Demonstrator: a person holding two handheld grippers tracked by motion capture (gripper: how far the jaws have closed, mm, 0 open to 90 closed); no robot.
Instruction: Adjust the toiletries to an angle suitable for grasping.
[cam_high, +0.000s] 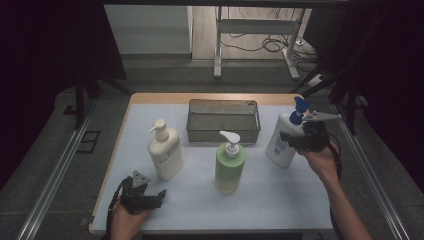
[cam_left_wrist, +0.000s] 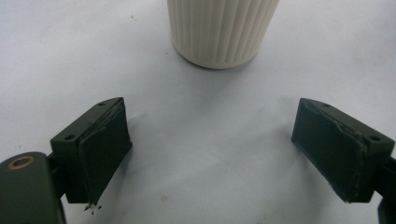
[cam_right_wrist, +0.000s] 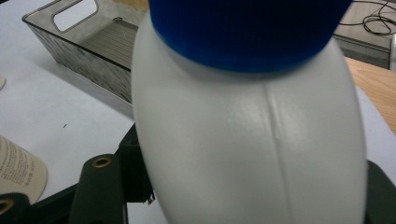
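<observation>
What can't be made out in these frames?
- Right gripper pads: in the right gripper view the white bottle covers them, so contact is not visible.
- White bottle's base: cut off by the bottom edge there.
- Cream bottle: the left gripper view's top edge cuts off all but its ribbed base.
- Bottle label print: too small in the high view.

left gripper (cam_high: 159, 194) open, right gripper (cam_high: 286, 138) clamped
</observation>
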